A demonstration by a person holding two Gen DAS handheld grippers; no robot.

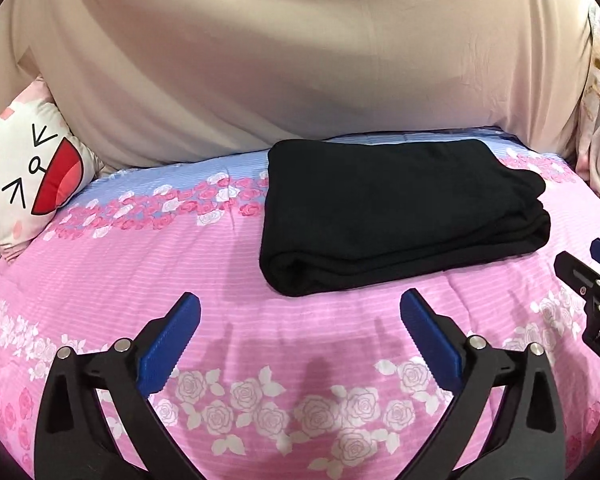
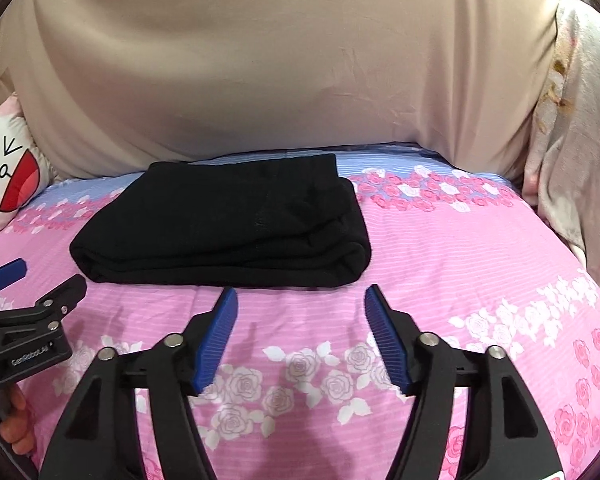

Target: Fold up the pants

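Two claws hover over the bed, both empty. The left claw stands wide, its blue ribbed pads spread far apart with only the bedspread showing between them. The right claw is parted too, though less widely, and nothing sits between its blue pads either. In the right wrist view, the left claw appears at the left edge, with the fingers of the person's hand wrapped around its handle below. In the left wrist view, the tip of the right claw pokes in from the right edge.

Just beyond both claws, clear of their tips, lie the black pants, folded into a compact, thick rectangle with stacked layers showing along the near edge and right side. They rest flat on the pink bedspread, which is striped and printed with white and pink roses, turning to a blue band at its far side. A white cushion with a cartoon face leans at the far left. Behind the bed rises a large beige draped sheet, and pale flowered fabric hangs at the right.
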